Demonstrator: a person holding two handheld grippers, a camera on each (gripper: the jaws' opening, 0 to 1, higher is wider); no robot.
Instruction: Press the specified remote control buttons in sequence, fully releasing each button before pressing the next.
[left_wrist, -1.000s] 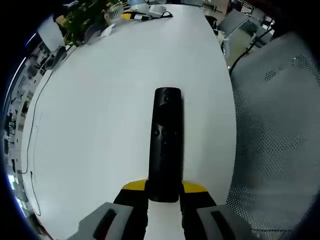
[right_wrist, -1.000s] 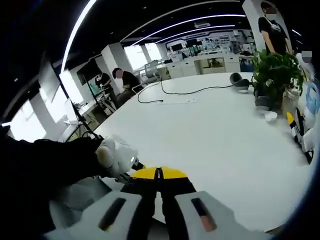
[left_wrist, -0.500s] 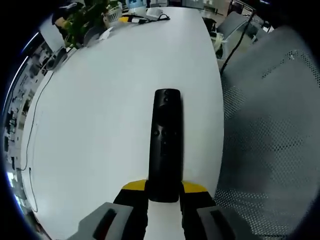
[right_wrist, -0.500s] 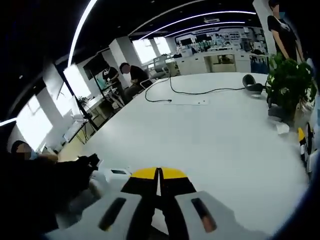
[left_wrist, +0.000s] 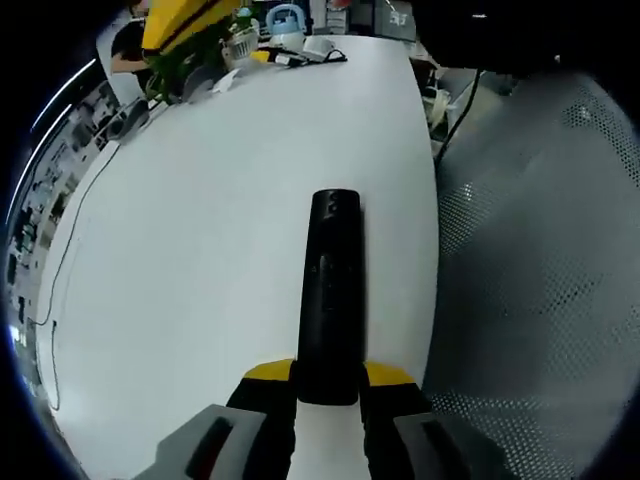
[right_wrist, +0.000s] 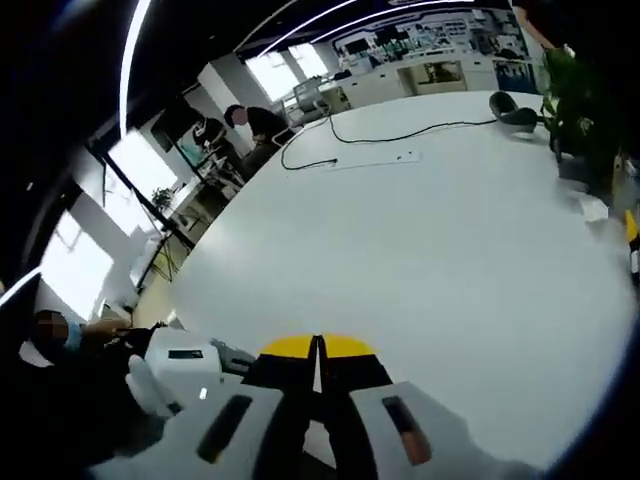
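1. A broad white tabletop (left_wrist: 200, 220) runs through an open-plan office lit by ceiling strips; a cable (right_wrist: 375, 140) trails across its far end, a plant (right_wrist: 580, 100) stands at its edge, and a grey mesh chair (left_wrist: 540, 280) sits just beside it.
2. People (right_wrist: 245, 125) sit at desks beyond the tabletop in the right gripper view.
3. The left gripper (left_wrist: 328, 385) has its fingers (left_wrist: 268, 385) clenched on the near end of the black remote (left_wrist: 330, 285), which juts straight ahead from between them, above the tabletop.
4. The right gripper (right_wrist: 317, 360) has its fingers (right_wrist: 285, 362) pressed together, with nothing between them, above the tabletop's near edge.
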